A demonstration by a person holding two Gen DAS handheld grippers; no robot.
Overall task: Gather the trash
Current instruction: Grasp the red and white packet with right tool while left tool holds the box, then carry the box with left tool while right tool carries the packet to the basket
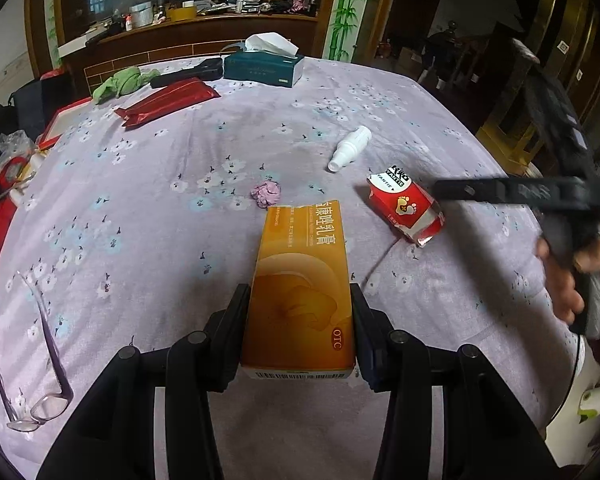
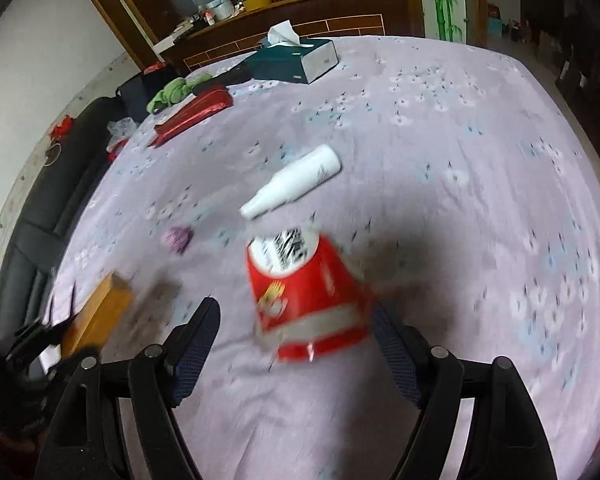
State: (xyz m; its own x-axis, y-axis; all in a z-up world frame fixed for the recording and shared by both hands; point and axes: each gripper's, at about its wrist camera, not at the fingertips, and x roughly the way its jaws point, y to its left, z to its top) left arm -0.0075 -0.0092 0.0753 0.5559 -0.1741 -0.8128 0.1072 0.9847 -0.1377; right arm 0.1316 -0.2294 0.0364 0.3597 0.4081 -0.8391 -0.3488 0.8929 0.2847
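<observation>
Left wrist view: left tongs [image 1: 300, 336] clamp the orange box [image 1: 302, 280] at 6 o'clock. Right tongs [image 2: 294, 344] gape apart around the red carton [image 2: 304, 300] lying on the table [image 2: 480, 160].

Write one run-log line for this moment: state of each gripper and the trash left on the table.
left gripper: shut on orange box | right gripper: open around red box | on tablecloth: white bottle, pink wad
</observation>
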